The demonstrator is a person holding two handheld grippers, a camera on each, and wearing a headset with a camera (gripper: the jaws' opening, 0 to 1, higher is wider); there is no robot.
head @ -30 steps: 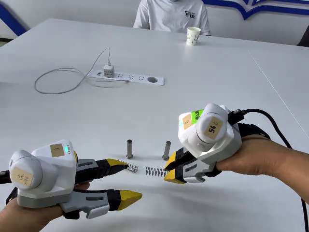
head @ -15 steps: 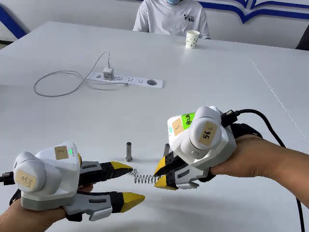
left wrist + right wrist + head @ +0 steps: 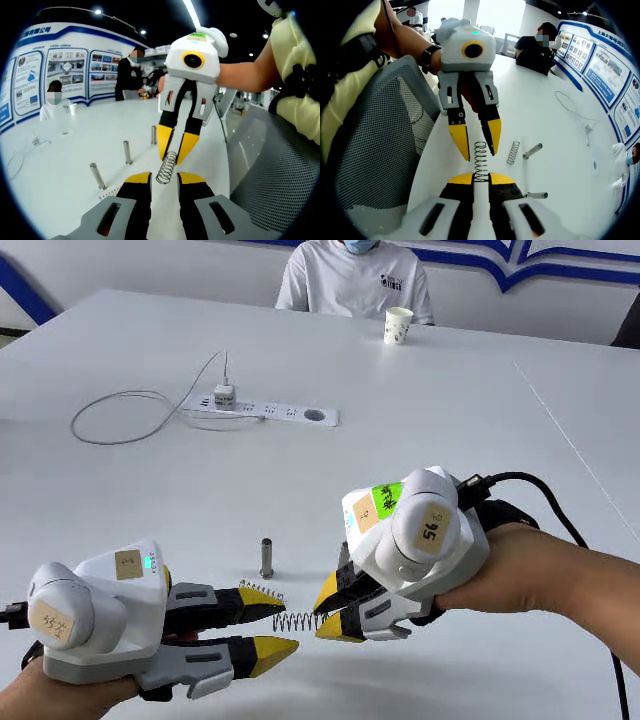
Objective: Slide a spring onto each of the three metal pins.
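Right now my right gripper (image 3: 481, 178) is pinched shut on one end of the spring (image 3: 480, 159), whose long axis runs level straight across to the left gripper (image 3: 478, 149); its free end sits between those jaws, which stand apart and grip nothing. The nearest pin (image 3: 266, 557) stands upright just beyond, so I judge the spring needs tipping vertical.

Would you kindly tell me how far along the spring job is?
Nothing fitted yet: all three pins stand bare. In hand: the right gripper pinches one spring, its free end between the fingers of the open left gripper. Remaining: all three fittings; a second spring lies on the table.
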